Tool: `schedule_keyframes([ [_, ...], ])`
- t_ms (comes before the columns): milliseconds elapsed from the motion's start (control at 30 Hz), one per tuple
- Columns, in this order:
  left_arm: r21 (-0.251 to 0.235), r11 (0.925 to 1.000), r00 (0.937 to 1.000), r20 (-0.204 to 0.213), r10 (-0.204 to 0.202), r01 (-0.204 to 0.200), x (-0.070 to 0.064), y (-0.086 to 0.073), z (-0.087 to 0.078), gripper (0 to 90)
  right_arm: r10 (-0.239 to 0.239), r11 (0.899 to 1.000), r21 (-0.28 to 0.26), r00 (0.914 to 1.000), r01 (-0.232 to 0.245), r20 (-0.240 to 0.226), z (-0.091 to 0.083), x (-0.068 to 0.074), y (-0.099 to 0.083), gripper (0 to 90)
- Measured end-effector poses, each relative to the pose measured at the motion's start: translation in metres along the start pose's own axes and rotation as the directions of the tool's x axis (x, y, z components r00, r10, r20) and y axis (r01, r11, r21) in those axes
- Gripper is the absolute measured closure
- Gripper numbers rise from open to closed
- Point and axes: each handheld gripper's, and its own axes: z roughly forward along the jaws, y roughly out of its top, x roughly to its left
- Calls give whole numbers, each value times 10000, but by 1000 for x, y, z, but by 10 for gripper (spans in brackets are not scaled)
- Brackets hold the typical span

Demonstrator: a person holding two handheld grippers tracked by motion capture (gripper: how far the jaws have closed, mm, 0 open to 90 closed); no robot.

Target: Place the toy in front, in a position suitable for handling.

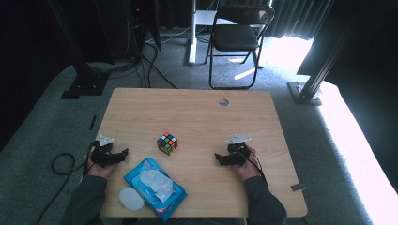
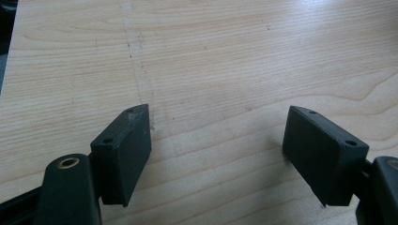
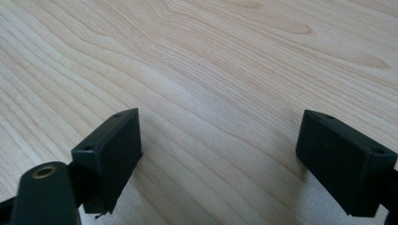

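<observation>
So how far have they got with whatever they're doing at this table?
Nothing looks done yet. The blue wet-wipe pack lies open with a white wipe poking out, its round white lid beside it, and the multicoloured puzzle cube sits untouched mid-table. In hand: nothing; the left hand-held gripper and right hand-held gripper rest open on the wooden table. Everything is left to do.

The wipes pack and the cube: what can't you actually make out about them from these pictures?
- Wipes pack, high view: its print is too small and blurred to read; its near corner runs past the table edge.
- Cube, high view: only its top and near sides face the camera; the far sides and underside are hidden by the cube itself.
- White disc, high view: too small to identify.
</observation>
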Motion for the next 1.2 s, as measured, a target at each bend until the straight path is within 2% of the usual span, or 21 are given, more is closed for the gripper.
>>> schedule_keyframes([
  [267,0,10000,10000,14,13,-13,0,1,2,243,9,10000,8,10000,-9,14,0,0,0,149],
  [467,-6,10000,10000,24,27,-27,0,2,2,243,97,9997,233,9999,-99,100,0,1,2,141],
  [533,-4,10000,10000,26,33,-33,0,2,2,243,6,9993,381,10000,-7,25,0,2,3,104],
  [800,-5,10000,10000,25,37,-37,0,2,2,243,-47,9974,716,10000,51,-45,0,3,7,113],
  [967,-6,10000,10000,13,25,-25,-1,2,2,244,-51,9966,826,9999,65,-164,-2,7,10,210],
  [1133,-5,10000,10000,14,25,-25,-1,2,2,244,-227,9970,737,9994,245,-247,-4,10,13,262],
  [1167,-3,10000,10000,15,26,-26,-1,2,2,244,-254,9973,690,9995,268,-210,-5,11,13,285],
  [1200,-4,10000,10000,15,24,-24,-1,2,2,243,-241,9965,791,9986,278,-469,-5,12,14,365],
])
